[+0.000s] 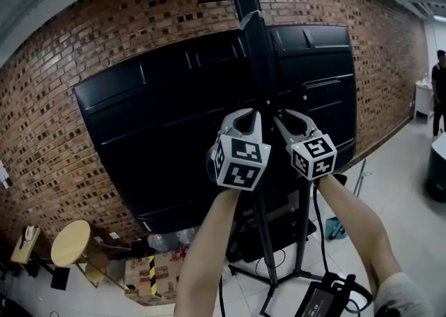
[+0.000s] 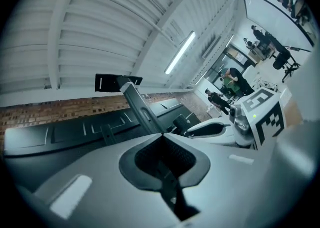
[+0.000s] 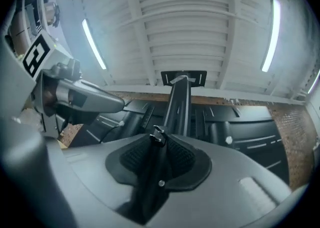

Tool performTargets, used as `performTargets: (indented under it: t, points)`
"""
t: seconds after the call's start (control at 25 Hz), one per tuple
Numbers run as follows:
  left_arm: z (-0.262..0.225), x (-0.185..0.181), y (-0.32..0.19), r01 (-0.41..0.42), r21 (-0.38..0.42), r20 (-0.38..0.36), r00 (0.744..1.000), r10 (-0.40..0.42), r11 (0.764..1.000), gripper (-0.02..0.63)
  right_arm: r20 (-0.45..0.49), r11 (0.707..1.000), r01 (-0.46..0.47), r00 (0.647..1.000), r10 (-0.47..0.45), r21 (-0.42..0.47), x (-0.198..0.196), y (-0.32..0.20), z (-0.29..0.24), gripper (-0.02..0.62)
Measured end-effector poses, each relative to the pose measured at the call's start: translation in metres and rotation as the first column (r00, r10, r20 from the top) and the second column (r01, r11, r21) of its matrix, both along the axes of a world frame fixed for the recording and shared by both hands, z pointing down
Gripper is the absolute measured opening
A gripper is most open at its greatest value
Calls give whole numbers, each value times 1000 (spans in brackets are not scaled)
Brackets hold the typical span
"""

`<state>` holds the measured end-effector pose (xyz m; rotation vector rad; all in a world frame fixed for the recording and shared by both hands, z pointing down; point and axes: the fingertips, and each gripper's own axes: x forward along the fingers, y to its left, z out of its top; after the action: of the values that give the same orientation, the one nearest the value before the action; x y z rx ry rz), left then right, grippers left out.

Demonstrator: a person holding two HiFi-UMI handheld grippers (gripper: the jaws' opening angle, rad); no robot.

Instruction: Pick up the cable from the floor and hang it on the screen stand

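Up at frame centre, both grippers meet at the stand (image 1: pixel 259 51) post behind the screen (image 1: pixel 160 127). The right gripper (image 1: pixel 282 119) is clamped on the cable (image 1: pixel 316 218), which drops along the forearm to a brick (image 1: pixel 322 300) at lower right. The left gripper (image 1: pixel 249 117) is closed on a dark strand, seemingly the same cable.

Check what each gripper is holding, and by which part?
Right gripper pinches the cable just behind its connector end. Left gripper is shut; whether any cable sits between its jaws cannot be told.
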<state>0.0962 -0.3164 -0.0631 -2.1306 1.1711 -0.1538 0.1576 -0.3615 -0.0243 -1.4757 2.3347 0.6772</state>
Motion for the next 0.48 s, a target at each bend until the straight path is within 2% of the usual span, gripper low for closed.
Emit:
performTargets:
  t: [0.12,0.2,0.24,0.36,0.48]
  points:
    - [35,4,6,2,-12,9,1000,-2,1000,20,-1,1000,19,1000,-19,-18,-15,8,40,100]
    - [61,7,7,9,-26,18,1000,-8,1000,20,23,999,32,999,-31,-29,-21,15,60,24]
    - [74,8,6,9,-40,18,1000,-8,999,20,37,998,44,998,-42,-38,-22,18,70,21]
    - [109,5,10,-5,-93,-14,1000,4,996,20,82,991,102,992,-95,-89,-26,31,101,21]
    - [137,-7,22,-9,-124,-63,998,1,992,20,83,978,163,985,-153,-131,-36,54,132,4]
